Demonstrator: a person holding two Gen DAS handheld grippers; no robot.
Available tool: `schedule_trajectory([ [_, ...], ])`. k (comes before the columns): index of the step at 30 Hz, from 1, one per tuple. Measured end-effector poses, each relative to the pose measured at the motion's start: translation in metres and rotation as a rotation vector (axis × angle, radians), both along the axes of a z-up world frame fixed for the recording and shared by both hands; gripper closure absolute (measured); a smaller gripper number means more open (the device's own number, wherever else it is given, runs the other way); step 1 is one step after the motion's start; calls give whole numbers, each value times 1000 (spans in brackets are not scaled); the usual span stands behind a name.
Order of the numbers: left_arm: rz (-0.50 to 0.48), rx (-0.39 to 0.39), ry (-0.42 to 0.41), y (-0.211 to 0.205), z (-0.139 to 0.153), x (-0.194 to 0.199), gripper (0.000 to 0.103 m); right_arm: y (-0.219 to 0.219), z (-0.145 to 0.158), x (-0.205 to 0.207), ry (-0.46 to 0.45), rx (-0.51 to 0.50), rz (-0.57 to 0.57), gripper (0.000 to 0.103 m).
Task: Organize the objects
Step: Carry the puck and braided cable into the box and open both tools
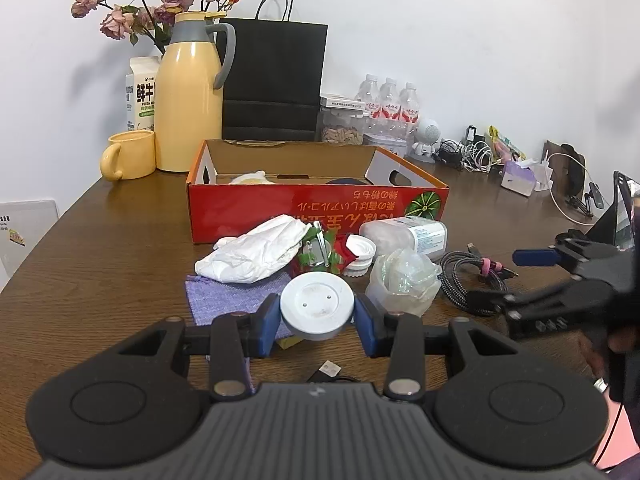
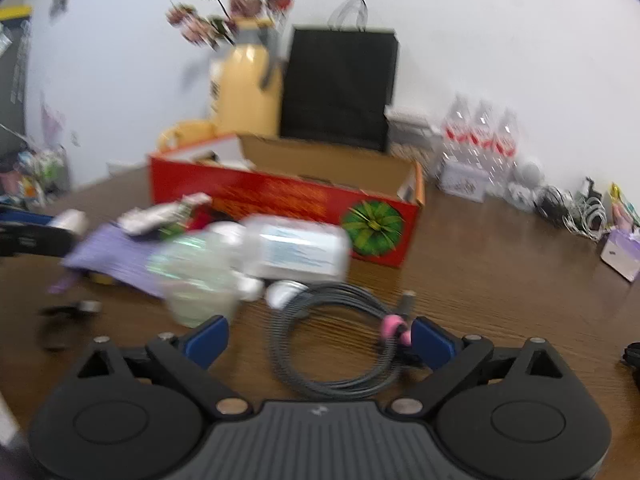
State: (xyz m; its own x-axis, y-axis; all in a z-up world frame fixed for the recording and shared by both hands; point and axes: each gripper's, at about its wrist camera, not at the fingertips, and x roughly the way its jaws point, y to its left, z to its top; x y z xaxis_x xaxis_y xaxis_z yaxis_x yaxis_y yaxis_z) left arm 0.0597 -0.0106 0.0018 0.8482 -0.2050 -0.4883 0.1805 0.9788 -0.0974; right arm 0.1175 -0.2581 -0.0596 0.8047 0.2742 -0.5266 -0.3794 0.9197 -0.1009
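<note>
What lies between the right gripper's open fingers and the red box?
In the right wrist view: the coiled cable between the right gripper fingers, then a clear container before the red box.

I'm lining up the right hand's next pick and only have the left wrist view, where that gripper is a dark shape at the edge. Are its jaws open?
Observer: Yes, the right gripper stands wide open and holds nothing.
Operator: What lies ahead of it?
Observer: The coiled braided cable lies flat on the table between the fingers, untouched by the pads.
Operator: Anything marking the coil?
Observer: A pink tie binds it, right beside the right-hand blue pad.
</note>
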Motion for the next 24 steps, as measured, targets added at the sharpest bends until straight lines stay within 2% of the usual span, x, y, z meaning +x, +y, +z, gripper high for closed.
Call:
schedule_trajectory([
  [3,6,3,5,0,0,1,63,-4,-5,23,49,-4,6,0],
  [7,12,3,10,2,-2,3,63,-4,-15,48,147,19,32,0],
  [10,17,1,11,3,-3,4,63,-5,-20,50,172,59,30,3],
  [17,19,-2,6,6,-2,9,63,-2,-13,27,90,58,24,8],
  [24,22,6,-50,5,16,28,63,-5,21,21,-13,74,32,8],
])
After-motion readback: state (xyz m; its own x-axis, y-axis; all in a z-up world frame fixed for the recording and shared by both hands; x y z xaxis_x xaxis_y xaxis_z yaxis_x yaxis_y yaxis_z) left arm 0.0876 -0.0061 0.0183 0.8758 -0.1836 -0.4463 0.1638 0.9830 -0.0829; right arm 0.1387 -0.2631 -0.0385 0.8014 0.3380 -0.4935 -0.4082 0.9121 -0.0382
